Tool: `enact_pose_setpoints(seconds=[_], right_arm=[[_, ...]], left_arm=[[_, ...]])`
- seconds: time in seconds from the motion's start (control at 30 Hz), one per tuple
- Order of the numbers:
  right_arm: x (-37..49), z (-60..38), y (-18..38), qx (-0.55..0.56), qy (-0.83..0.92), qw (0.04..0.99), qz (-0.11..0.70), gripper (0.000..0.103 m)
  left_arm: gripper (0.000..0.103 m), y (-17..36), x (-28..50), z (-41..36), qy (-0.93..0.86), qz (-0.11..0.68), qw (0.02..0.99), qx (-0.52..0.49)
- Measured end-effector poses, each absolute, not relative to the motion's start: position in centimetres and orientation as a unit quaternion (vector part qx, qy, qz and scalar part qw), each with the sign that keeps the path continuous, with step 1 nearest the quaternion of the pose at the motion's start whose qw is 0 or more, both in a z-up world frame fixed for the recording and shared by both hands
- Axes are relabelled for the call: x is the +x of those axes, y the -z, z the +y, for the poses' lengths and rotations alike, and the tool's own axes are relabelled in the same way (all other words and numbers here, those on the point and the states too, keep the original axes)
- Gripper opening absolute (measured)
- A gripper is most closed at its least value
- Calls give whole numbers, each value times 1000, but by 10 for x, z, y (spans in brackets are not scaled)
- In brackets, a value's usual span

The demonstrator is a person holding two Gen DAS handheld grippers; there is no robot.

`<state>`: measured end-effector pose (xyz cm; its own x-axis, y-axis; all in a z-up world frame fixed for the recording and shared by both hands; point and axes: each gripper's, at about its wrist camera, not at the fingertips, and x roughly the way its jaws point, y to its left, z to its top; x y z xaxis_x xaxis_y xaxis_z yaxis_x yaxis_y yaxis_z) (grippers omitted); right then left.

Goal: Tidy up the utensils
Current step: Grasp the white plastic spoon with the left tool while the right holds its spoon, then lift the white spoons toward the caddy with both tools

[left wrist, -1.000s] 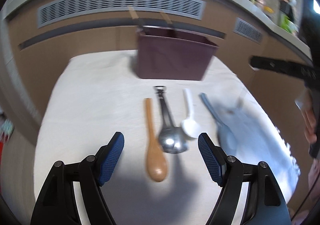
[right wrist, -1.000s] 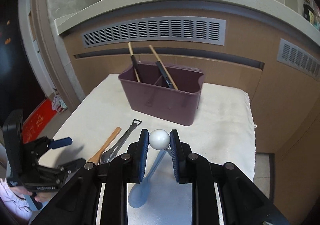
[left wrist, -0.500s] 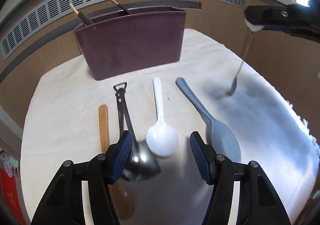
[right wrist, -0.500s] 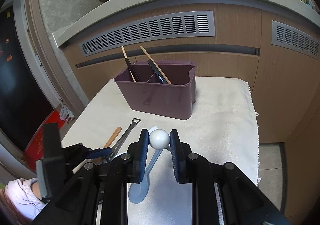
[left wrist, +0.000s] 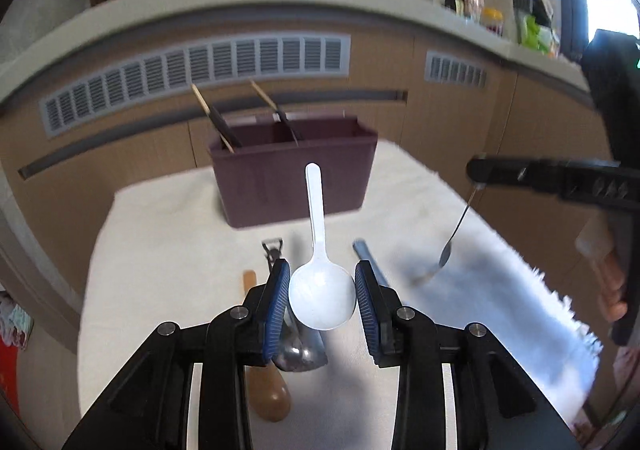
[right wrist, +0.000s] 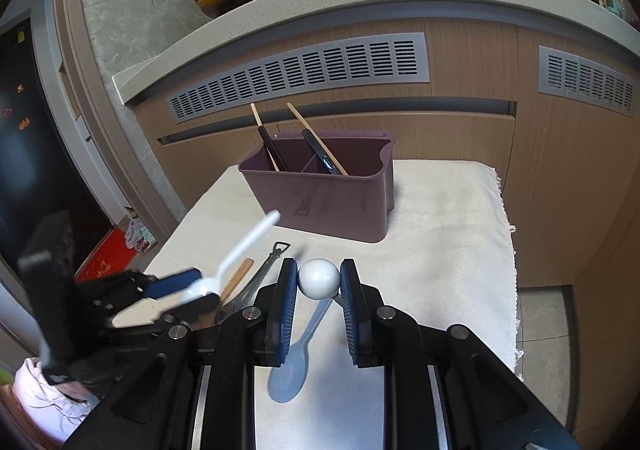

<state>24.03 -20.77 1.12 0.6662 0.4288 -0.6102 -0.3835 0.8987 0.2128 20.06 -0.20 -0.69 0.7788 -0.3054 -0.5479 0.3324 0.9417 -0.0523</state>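
Since half a second ago the white spoon [left wrist: 322, 290] has left the cloth; left hand-held gripper [left wrist: 322, 292] is now clamped on its bowl, handle pointing up toward the maroon caddy [left wrist: 294, 174], likely so it drops in handle-first. Right hand-held gripper [right wrist: 319, 278] pinches a white ball end [right wrist: 319, 277] of a thin metal spoon [left wrist: 458, 228], hanging bowl-down. Blue spoon [right wrist: 298, 360], wooden spoon [left wrist: 268, 386], metal ladle [left wrist: 300, 350] remain on the cloth-covered tabletop [right wrist: 440, 218].
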Motion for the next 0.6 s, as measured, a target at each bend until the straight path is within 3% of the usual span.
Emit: enact_pose_setpoints(seconds=[0.13, 0.27, 0.6], right_arm=[[232, -203, -19, 29, -229, 913, 337, 20], [224, -199, -24, 24, -238, 910, 339, 20], [213, -205, -20, 20, -228, 908, 350, 19]], left_arm=[[35, -11, 189, 7, 172, 282, 944, 13], [35, -4, 189, 8, 178, 346, 921, 9], [36, 60, 172, 2, 185, 464, 865, 41]])
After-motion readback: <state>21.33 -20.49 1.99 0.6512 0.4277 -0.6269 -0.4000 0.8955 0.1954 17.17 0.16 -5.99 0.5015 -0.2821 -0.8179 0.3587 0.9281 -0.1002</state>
